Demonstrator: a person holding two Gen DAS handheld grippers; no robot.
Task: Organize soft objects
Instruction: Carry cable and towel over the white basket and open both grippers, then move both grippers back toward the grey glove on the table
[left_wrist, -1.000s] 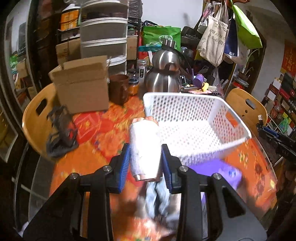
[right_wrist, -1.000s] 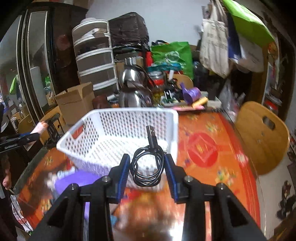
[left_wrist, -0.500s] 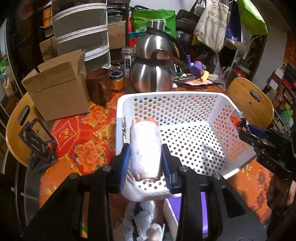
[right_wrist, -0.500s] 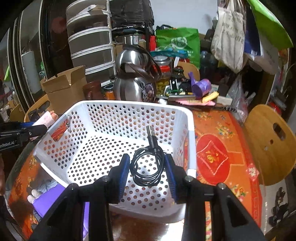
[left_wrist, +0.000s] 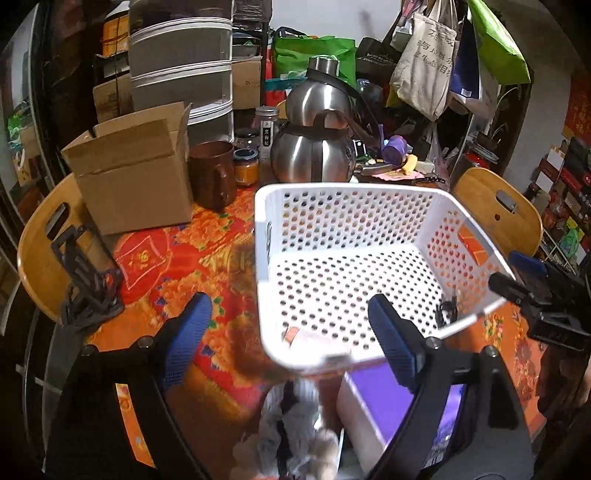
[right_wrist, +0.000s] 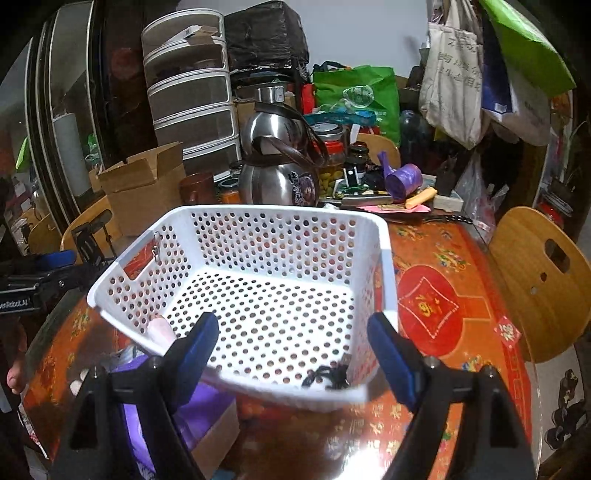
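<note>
- Both grippers have just been opening: the left gripper (left_wrist: 290, 325) no longer clamps the pale roll (left_wrist: 314, 341), and the right gripper (right_wrist: 291, 345) no longer clamps the black cable (right_wrist: 327, 376); nothing sits between either pair of jaws now.
- Both pairs of jaws stand wide, empty, over the near edge of the white basket (left_wrist: 369, 192).
- Roll lies inside the basket at its near-left corner, blurred, tight against the wall; in the right view its pink end (right_wrist: 160, 330) shows through the holes.
- Cable lies coiled on the basket floor at the near-right corner, close under the right gripper's right finger.
- Risk: the roll looks caught mid-drop, so it may bounce or roll along the floor; the walls should keep it in.
- Risk: the cable's plug end points up near the rim; a finger pulled back low could snag the coil and drag it out.
- Risk: the basket's near edge overhangs the purple box (left_wrist: 373, 410) and seems tilted on it; a nudge from either gripper could tip or slide it.
- Risk: the grey-white cloth (left_wrist: 295, 424) remains outside, below the basket's near wall beside the box; reaching for it from here means dropping past the rim, where the fingers may knock the basket.
</note>
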